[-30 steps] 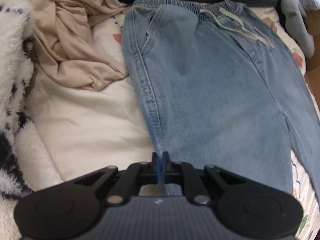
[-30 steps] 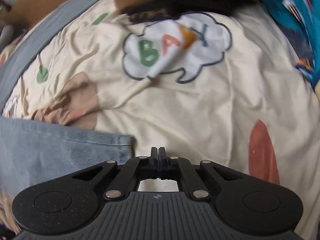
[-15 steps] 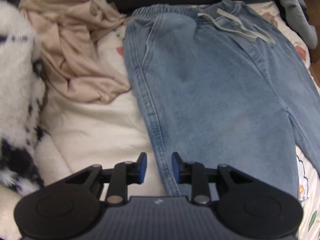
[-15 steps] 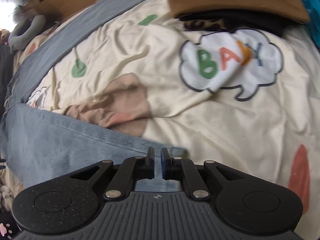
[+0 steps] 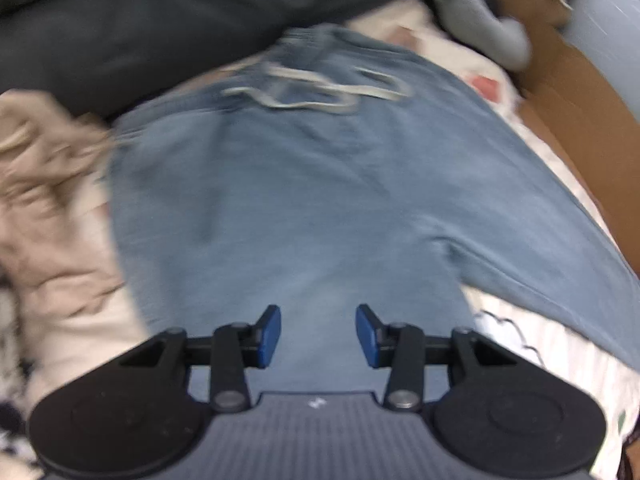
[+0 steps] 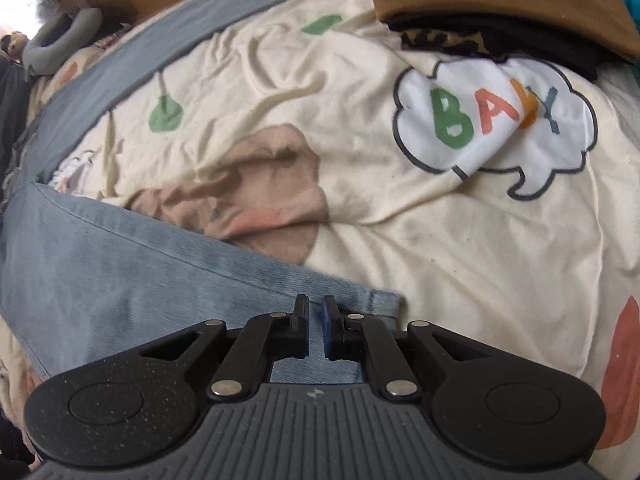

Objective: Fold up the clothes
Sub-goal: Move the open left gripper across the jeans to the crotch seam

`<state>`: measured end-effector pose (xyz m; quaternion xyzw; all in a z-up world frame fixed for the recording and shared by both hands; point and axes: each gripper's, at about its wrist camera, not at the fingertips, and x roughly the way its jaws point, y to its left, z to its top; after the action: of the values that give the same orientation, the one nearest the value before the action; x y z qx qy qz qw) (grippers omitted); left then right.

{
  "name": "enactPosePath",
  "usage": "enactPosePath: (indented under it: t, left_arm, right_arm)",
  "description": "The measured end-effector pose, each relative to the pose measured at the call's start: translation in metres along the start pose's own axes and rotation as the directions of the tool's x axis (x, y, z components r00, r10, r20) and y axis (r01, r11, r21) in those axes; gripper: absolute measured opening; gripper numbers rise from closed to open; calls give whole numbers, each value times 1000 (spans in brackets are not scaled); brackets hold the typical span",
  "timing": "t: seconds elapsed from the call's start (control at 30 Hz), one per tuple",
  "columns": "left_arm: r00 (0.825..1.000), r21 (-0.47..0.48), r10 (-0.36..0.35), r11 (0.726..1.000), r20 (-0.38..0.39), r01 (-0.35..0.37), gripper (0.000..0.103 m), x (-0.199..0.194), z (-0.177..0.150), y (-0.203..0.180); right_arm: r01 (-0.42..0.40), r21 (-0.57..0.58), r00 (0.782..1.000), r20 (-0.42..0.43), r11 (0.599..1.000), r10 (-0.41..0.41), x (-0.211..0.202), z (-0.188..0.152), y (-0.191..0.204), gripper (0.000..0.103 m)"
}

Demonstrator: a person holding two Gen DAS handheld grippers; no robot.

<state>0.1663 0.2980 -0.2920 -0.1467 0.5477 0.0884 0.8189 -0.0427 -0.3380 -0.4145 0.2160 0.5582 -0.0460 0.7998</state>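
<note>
The jeans [image 5: 304, 200] lie flat on the bed [image 6: 460, 248], front side up. Their waistband is at the far end, next to a dark pillow [image 5: 160, 12], and the white drawstring [image 5: 316, 92] rests just below it. From there the two legs run long and spread apart like a V.

The left hand-held gripper [image 5: 318, 334] hangs over the top of one leg, below the crotch. Its jaws are opening, and nothing is pinched between the blue pads [image 5: 269, 334]. The denim only shows under the gap. This view is blurry.

The right hand-held gripper [image 6: 315, 326] is over the same leg, right at the hem [image 6: 384, 300]. Its jaws are almost together, with a thin gap left. I see only loose denim below them, so it looks let go.

The other leg [image 6: 160, 40] lies well away from that hem, past the cream sheet with the "BABY" cloud [image 6: 496, 120].

So the leg runs long from the left gripper to the right one. I think the right one is nearer the hem and best placed to grab it and bring it toward the waistband. The left one is nearer the waistband.

A tan cloth [image 5: 44, 200] sits crumpled beside the jeans.
</note>
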Motion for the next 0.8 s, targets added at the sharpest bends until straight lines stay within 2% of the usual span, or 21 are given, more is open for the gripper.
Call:
enactPosePath:
  t: [0.2,0.33,0.53,0.63,0.8]
  left_arm:
    - [997,150,-73,986,-20,75,44,29,7,-66]
    - [996,216,-91,972,-17,92,44,44,8,-96]
    - [995,286,-98,954,14,89,44,64,20,-128]
    - [991,304,-131,945,19,119,44,70,26,-139]
    - [993,354,-110,928,-34,114,39,93,22,-152]
  right_arm:
    - [54,-32,997,-46,998,-55,8,-9,3,9]
    - [52,-29,997,-52,998,-54,9,-12,1,8]
    - [45,-25,998,-52,999,-46,10,-12,0,8]
    - [42,-23,998,-51,999,-43,10,-13,-1,7]
    - [36,-20,998,-50,999,-37,10,-13,-3,7]
